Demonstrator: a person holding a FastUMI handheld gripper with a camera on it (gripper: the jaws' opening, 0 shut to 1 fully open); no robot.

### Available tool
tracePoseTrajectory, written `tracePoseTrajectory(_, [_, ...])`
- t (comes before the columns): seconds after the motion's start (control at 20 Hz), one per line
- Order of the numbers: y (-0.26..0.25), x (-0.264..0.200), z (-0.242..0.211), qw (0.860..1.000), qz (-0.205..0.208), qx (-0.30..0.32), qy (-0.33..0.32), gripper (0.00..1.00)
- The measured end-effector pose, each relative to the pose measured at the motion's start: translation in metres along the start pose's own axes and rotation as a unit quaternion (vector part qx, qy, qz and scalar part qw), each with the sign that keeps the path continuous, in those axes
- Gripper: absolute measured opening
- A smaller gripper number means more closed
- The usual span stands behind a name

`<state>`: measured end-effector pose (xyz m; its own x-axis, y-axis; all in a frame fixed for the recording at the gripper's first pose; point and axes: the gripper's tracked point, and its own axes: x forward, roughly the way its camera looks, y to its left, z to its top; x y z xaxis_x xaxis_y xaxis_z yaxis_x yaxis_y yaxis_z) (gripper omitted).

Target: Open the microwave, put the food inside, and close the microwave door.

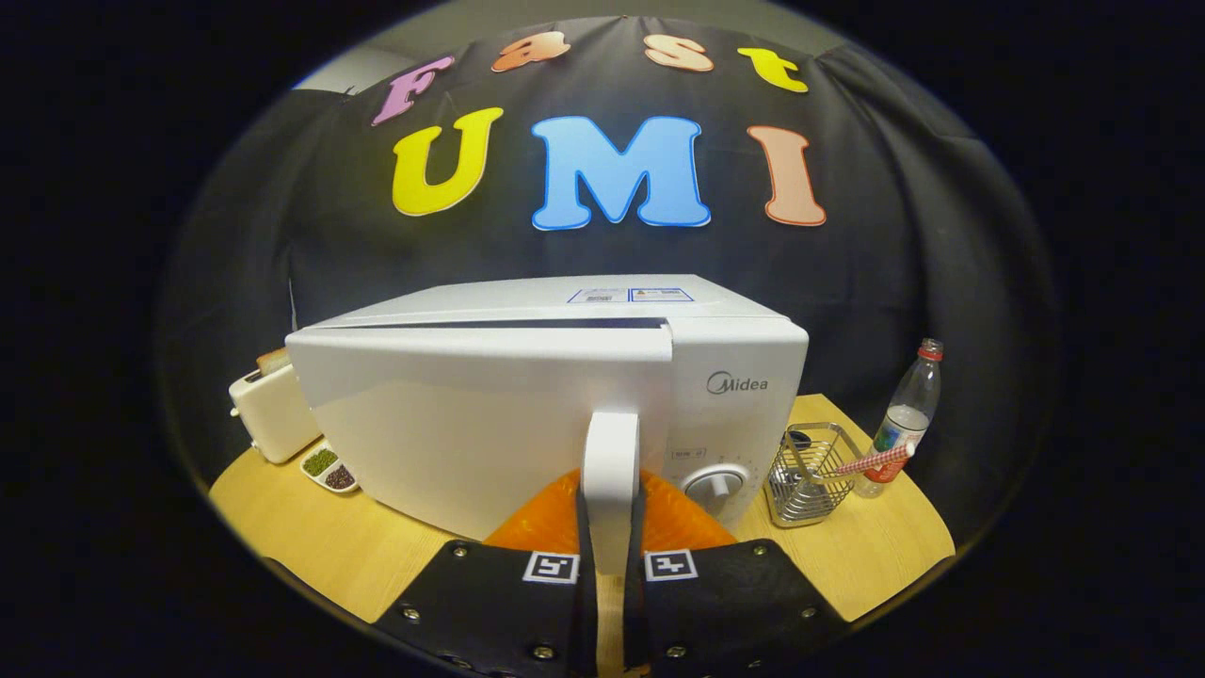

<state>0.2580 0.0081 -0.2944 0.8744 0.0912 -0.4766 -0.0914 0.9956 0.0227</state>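
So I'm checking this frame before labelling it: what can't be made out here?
- Microwave cavity: hidden in the gripper view by its door, only slightly ajar.
- Orange thing below the handle: covered by the handle and the gripper, shut on the handle.
- Toaster: half behind the door.
- Wire basket contents: too small.

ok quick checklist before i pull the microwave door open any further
1. Grip on the door handle: the gripper has both fingers pressed on it: ok.
2. Microwave door unlatched: a dark gap shows along its top edge, so it is ajar: ok.
3. Swing path on the hinge side: the toaster and a small dish sit close by: cannot tell.
4. Wire basket and bottle stand beside the dial, off the door's path: ok.
5. Food ready: cannot tell.
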Motion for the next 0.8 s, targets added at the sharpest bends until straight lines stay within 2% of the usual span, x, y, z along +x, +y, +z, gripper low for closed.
tracePoseTrajectory(0.4, [0.016,-0.039,-0.015,0.999,-0.018,0.016,0.021,0.11])
tracePoseTrajectory(0.8, [0.046,-0.085,-0.031,0.998,-0.033,0.027,0.035,0.19])
